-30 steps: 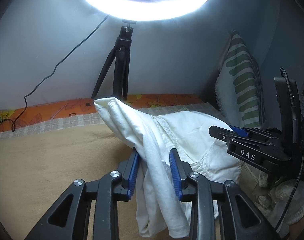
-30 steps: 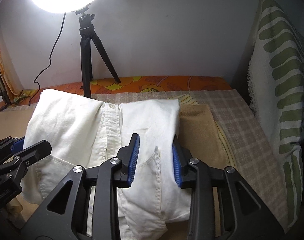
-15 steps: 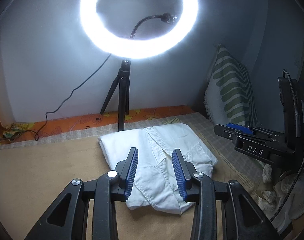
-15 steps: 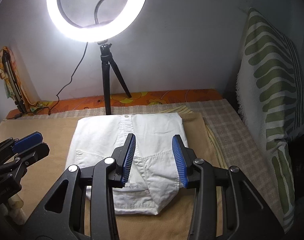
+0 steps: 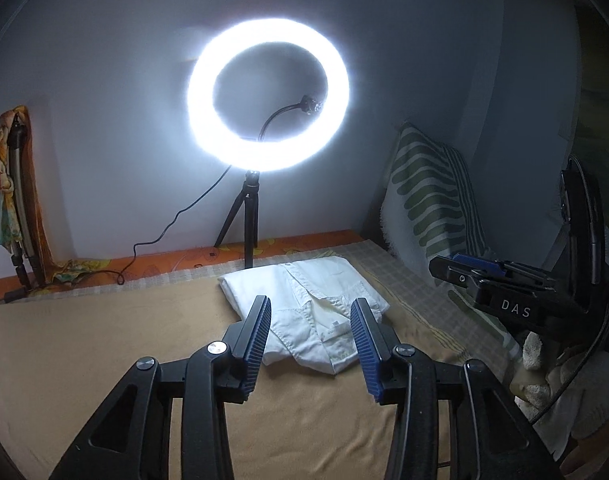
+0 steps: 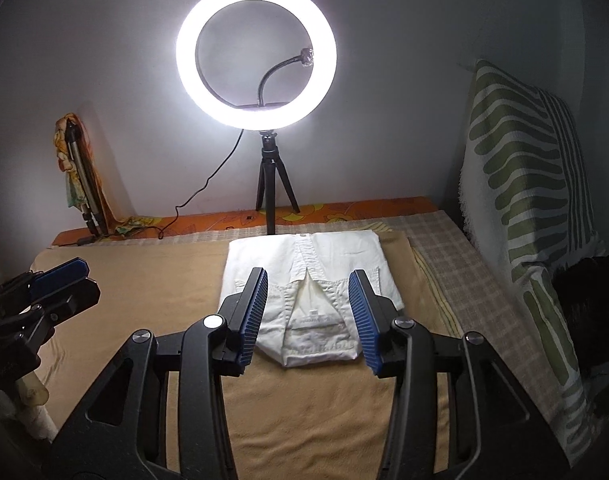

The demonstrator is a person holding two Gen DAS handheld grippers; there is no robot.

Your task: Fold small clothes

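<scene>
Both grippers have let go of the shirt and drawn up and back from it since a second ago, when each had a fold of white cloth between its blue pads; now the shirt (image 6: 310, 276) lies folded on the tan blanket (image 6: 304, 420), free of both tools, and the ring light (image 6: 256, 50) that was cut off at the top edge then shows whole. Seen from the right wrist, the shirt is a neat rectangle lying ahead of and below the right gripper (image 6: 309, 320), its long axis running away from the fingers toward the tripod (image 6: 270, 188), collar end nearest and button placket down the middle. From the left wrist, the same shirt (image 5: 300, 300) sits ahead and slightly to the right of the left gripper (image 5: 310, 342), turned at an angle to that view. The jaws of both grippers are opening, with nothing between them; the cloth seen through each gap lies well below on the blanket, not against the pads. Neither hand looks clearly nearer: the right gripper faces the shirt squarely, so it seems better lined up for any last press or lift. Both tools point down at a slant toward the bed, side by side, each showing at the edge of the other's view. The fold itself looks done, so I judge the next move to be setting this piece aside or reaching for another from the pale heap (image 5: 544, 388) at the left view's right edge, though what that heap holds is not clear.
</scene>
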